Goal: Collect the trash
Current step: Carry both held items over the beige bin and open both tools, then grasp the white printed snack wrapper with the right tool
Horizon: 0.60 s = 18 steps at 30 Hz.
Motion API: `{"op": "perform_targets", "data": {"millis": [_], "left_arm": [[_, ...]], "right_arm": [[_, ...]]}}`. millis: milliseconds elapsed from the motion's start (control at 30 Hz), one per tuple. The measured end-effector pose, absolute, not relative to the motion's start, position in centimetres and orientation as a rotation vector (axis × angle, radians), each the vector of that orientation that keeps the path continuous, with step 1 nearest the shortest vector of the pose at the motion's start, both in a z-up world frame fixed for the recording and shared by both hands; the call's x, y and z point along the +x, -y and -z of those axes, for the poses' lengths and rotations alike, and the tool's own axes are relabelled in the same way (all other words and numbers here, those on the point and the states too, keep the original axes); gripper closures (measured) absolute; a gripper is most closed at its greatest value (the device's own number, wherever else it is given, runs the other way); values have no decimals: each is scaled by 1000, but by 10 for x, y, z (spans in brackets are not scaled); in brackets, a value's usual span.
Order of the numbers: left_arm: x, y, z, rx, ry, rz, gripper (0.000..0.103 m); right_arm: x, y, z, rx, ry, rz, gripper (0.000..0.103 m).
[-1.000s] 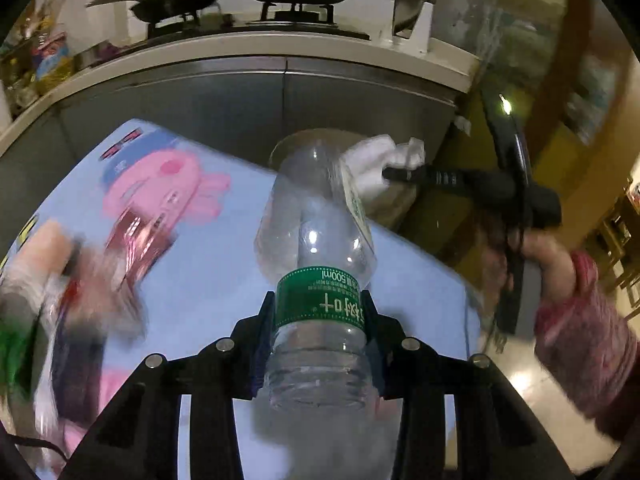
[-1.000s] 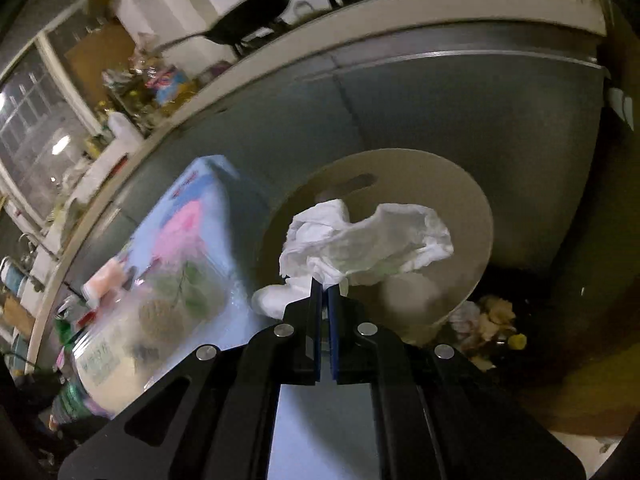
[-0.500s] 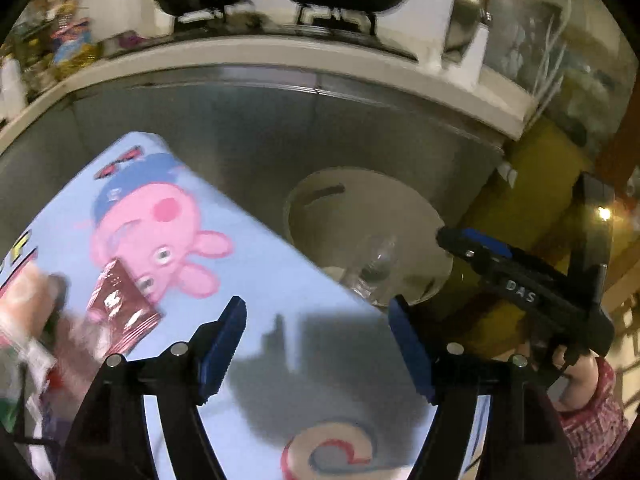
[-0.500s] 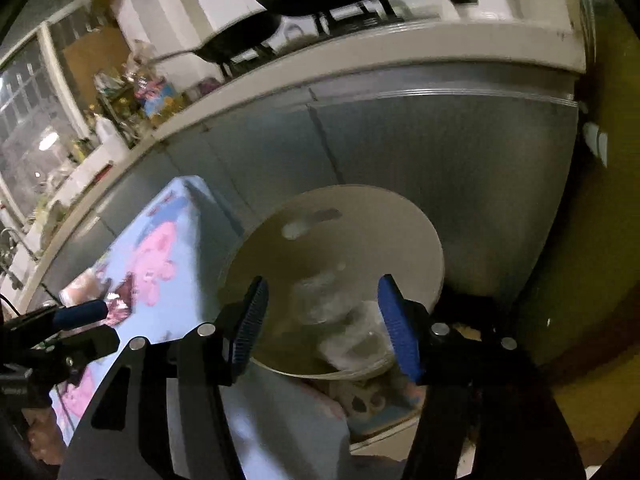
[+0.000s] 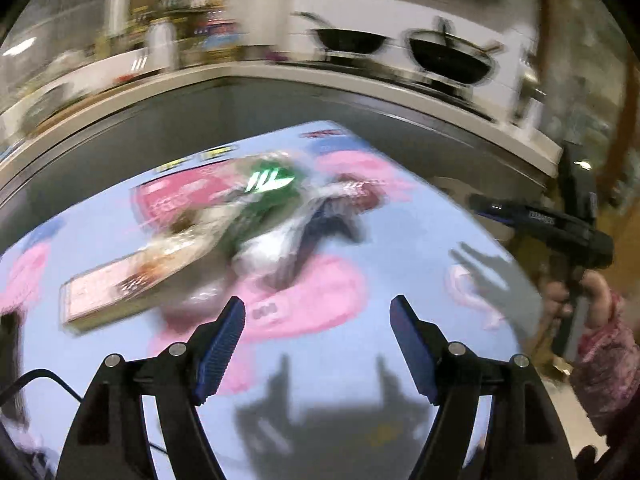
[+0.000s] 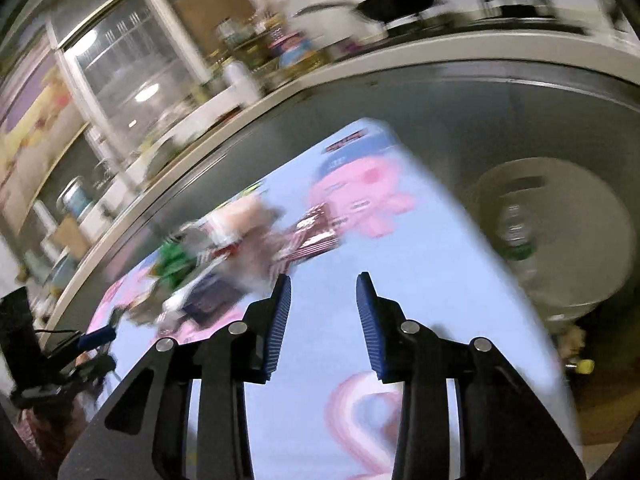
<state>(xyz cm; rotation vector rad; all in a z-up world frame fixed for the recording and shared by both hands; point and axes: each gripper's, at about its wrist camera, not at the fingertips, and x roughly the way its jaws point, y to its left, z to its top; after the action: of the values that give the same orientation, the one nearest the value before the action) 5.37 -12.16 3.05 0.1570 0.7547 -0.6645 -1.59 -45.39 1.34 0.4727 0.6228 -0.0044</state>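
Both views are motion-blurred. My left gripper (image 5: 318, 312) is open and empty above the blue cartoon-pig tablecloth (image 5: 400, 240). Ahead of it lies a pile of trash: a flat pink box (image 5: 120, 288), a green wrapper (image 5: 264, 188) and a dark red wrapper (image 5: 356, 192). My right gripper (image 6: 324, 292) is open and empty over the same cloth (image 6: 420, 280); the trash pile (image 6: 240, 248) lies ahead to its left. A round beige bin (image 6: 560, 240) stands off the table's right edge with a clear bottle (image 6: 516, 236) inside. The right gripper also shows in the left wrist view (image 5: 480, 204).
A grey kitchen counter front (image 5: 200, 120) runs behind the table, with black pans (image 5: 448, 56) on a stove on top. Small scraps (image 6: 580, 364) lie on the floor beside the bin.
Both grippers opened over the bin, dropping the bottle and the white tissue into it. Both have since swung left, back over the table toward the trash pile.
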Motion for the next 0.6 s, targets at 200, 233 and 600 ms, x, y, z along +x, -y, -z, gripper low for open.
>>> {"op": "perform_targets", "data": {"millis": [200,233,600], "left_arm": [[87,30,-18,5,-764,457,29],[90,23,-17,-10,-756,444,29],[154,-30,-11,-36,-697,320,24]], "right_arm": [[18,364,-12,449,-703,-187,69],[24,350,-10,460,-721,-219,69],[96,263,9,688,-832,-396,67]]}}
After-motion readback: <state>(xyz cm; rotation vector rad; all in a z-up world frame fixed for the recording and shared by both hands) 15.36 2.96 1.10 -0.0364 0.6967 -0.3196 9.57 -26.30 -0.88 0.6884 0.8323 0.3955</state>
